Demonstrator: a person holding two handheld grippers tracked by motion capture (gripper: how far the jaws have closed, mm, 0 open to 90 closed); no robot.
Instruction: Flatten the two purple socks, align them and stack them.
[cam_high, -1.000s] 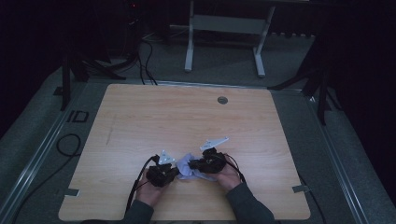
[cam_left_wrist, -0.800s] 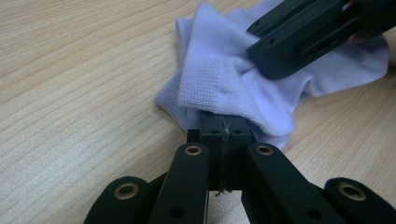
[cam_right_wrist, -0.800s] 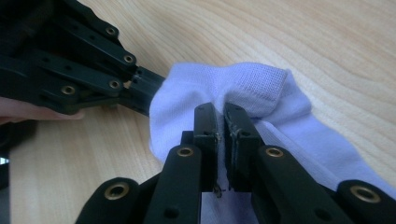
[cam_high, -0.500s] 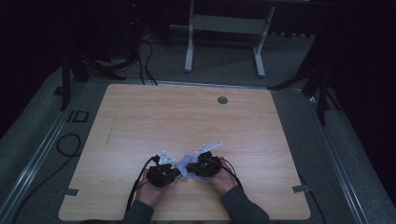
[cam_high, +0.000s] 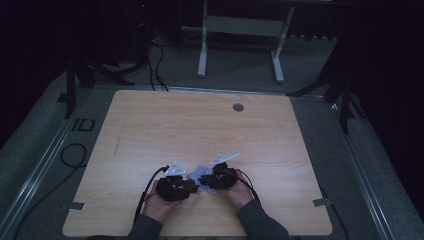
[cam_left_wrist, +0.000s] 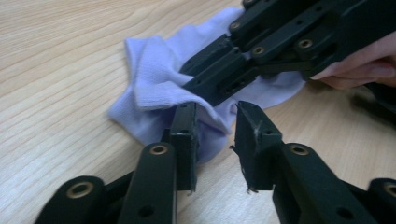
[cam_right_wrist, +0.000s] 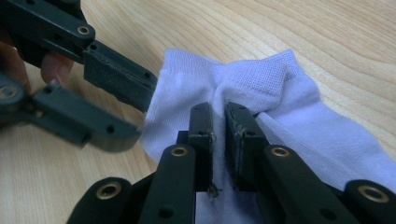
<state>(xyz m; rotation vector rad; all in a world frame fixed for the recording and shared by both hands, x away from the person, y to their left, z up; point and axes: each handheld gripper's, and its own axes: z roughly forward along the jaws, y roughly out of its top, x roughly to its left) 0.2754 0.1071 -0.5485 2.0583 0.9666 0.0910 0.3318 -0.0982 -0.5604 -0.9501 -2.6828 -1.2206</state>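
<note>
A pale lilac sock (cam_right_wrist: 275, 93) lies bunched on the wooden counter (cam_high: 200, 125), near the edge closest to the person and between the two hand-held grippers. In the right gripper view, the right hand-held gripper (cam_right_wrist: 218, 122) pinches a raised fold of the sock just below its ribbed cuff; the jaws stand nearly together with fabric caught between them. In the left gripper view, the left hand-held gripper (cam_left_wrist: 215, 126) has just been opening: its jaws stand apart, with a fold of the sock (cam_left_wrist: 154, 88) lying against the inner face of the left-hand jaw and the other jaw clear of the cloth, so the sock is released on that side. In the high view, both hand-held grippers, left (cam_high: 190, 185) and right (cam_high: 202, 181), point inward at the sock (cam_high: 196, 174), each carrying a grey three-cornered plate. A small round grommet (cam_high: 238, 107) sits in the counter's far part, well apart from the sock.
</note>
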